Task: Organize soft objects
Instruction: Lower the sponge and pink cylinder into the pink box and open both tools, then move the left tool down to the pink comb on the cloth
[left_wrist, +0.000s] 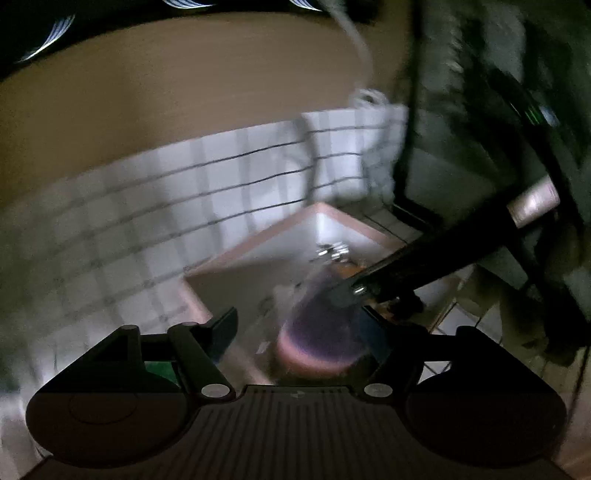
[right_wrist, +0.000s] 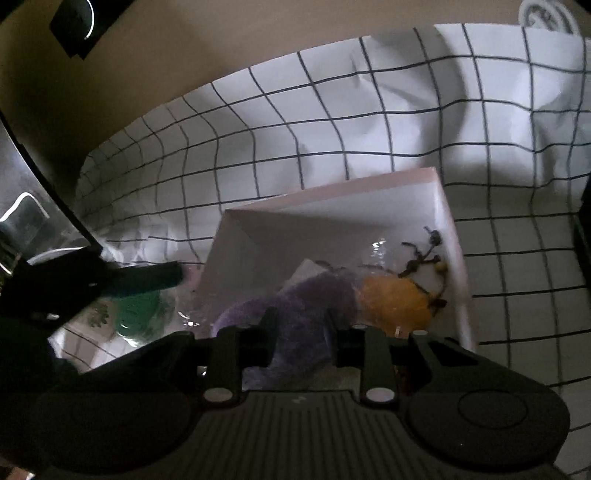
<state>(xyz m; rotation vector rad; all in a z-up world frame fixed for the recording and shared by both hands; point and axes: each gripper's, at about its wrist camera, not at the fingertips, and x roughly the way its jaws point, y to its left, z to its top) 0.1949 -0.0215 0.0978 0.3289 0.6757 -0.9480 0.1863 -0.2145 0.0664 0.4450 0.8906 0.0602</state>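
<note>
A white box with a pink rim (right_wrist: 448, 221) lies on a grid-patterned cloth (right_wrist: 295, 122). Inside it are a purple plush toy (right_wrist: 303, 306) and an orange plush toy (right_wrist: 391, 299) with dark cords. My right gripper (right_wrist: 301, 334) is shut on the purple plush over the box. My left gripper (left_wrist: 299, 328) is open, its jaws wide apart around the blurred purple plush (left_wrist: 321, 325); the view is motion-blurred. The box (left_wrist: 236, 254) and the right gripper's fingers (left_wrist: 351, 291) also show there. The left gripper's finger (right_wrist: 147, 280) shows at the left above a green bagged item (right_wrist: 138, 314).
A tan wall (right_wrist: 184, 55) rises behind the cloth. A dark shiny object (right_wrist: 26, 206) stands at the far left. A furry grey mass (left_wrist: 480, 92) fills the upper right of the left wrist view. The cloth is crumpled at the back.
</note>
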